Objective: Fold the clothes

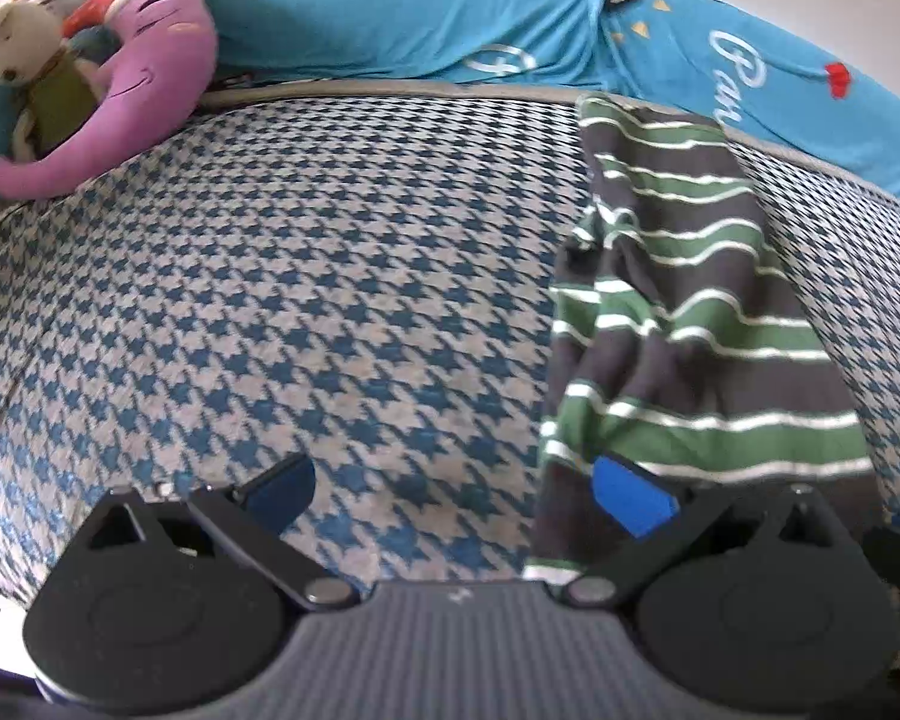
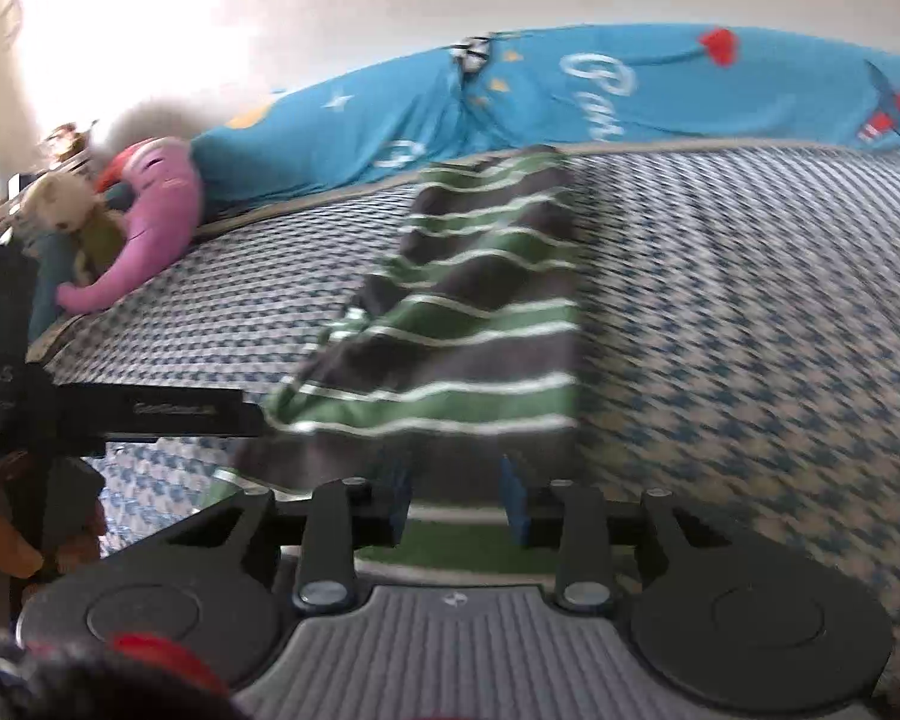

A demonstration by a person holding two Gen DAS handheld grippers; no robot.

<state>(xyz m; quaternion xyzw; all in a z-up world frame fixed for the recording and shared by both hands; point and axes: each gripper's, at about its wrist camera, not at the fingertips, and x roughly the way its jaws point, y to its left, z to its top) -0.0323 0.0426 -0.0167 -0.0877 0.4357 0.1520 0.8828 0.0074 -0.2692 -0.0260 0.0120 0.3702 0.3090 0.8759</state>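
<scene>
Grippers come first, two of them, each black with blue pads: the left gripper stands wide apart over bare bedding, its right pad lying against the near left edge of the garment, nothing between its fingers; the right gripper has its jaws drawn close, and the garment's near hem runs between them, so it appears pinched there, though motion blur softens the contact. One grey, green and white striped knit garment stretches as a long band from the grippers toward the far side, across a single blue-and-cream houndstooth bed cover. Far left lie two soft toys, one purple plush elephant and one cream plush rabbit. Farthest, one turquoise printed quilt carries white script, cut off and readable only as "Pa". At the right view's left edge, dark hardware bears small unreadable lettering.
</scene>
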